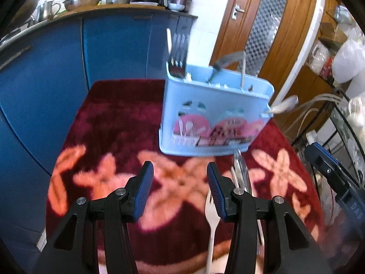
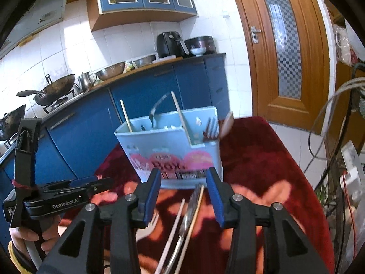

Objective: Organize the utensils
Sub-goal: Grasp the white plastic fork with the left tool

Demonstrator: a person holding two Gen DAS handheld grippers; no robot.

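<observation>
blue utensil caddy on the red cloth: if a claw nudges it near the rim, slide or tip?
Probably tips. The blue utensil caddy looks like tall thin plastic, likely light, and utensils stick up past its rim. The plush red tablecloth would likely grip its base rather than let it slide. Push low.

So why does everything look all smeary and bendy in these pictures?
Left wrist view: the blue utensil caddy and the flowered red cloth are smeared by motion blur, and the counter bows from the fisheye lens. Right wrist view: the loose utensils are blurred, the wooden door curves, and the corners go black.
</observation>
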